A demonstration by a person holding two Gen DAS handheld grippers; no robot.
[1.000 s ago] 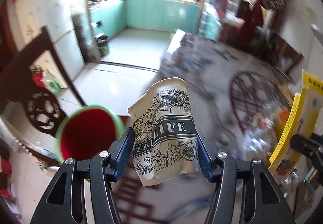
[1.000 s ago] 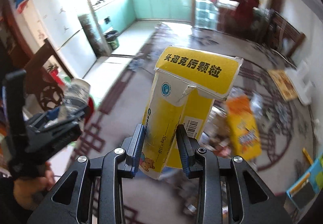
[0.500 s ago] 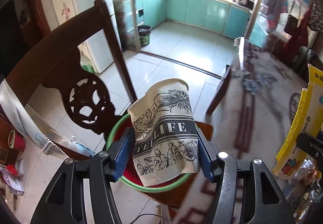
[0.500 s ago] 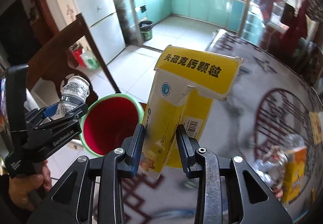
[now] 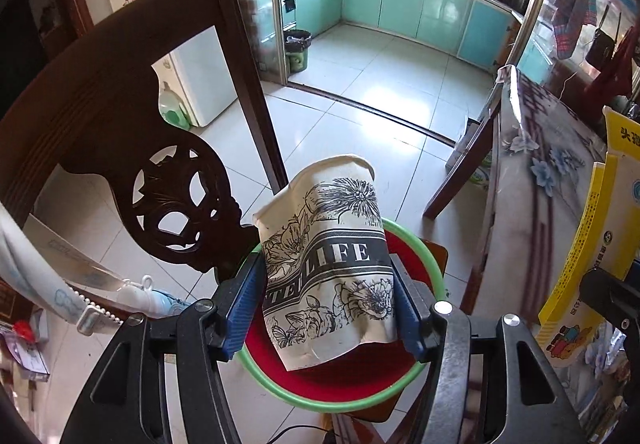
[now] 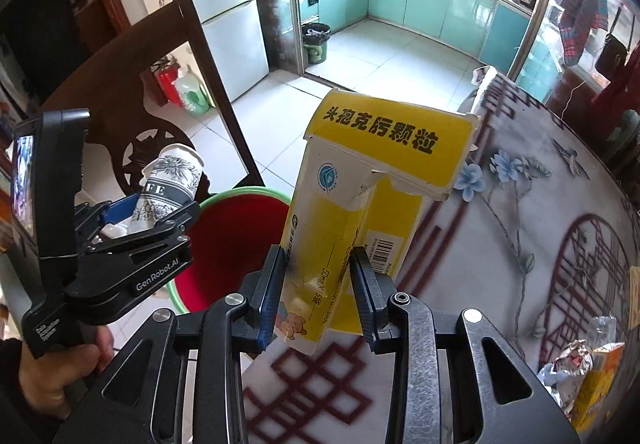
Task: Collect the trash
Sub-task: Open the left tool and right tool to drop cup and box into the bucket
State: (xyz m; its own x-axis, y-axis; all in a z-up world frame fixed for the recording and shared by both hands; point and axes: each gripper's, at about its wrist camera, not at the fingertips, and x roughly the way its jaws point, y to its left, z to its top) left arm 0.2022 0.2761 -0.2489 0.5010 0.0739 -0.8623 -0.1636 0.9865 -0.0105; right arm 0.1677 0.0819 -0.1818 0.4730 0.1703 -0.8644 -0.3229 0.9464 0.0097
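- We count two claws, one paper cup, one yellow box and one red basin with a green rim.
- Our left claw [image 5: 324, 304] is clamped on the crushed paper cup [image 5: 326, 264], printed with flowers and the word LIFE; its blue pads press both sides of the cup, and the cup hangs directly above the red basin [image 5: 340, 376].
- Our right claw [image 6: 318, 296] is closed tight on the flattened yellow box [image 6: 360, 211], whose torn top flap sticks out sideways; the box is held just to the right of the basin [image 6: 236, 236], over the edge of the surface [image 6: 520, 244].
- In the right wrist view the left claw [image 6: 152, 219], held by a hand [image 6: 56, 372], sits at the basin's left rim with the cup [image 6: 168, 183] poking up from it.
- We see nothing lying inside the basin; its red floor shows bare where the cup does not hide it.
- The basin stands on the seat of a dark carved wooden chair [image 5: 120, 123], its backrest rising just left of and behind the basin.
- Well to the right of the basin, near the edge of the surface, lie crumpled wrappers and an orange carton [image 6: 592, 380].
- Far beyond the basin, a dark bin [image 5: 297, 49] stands at the kitchen doorway.
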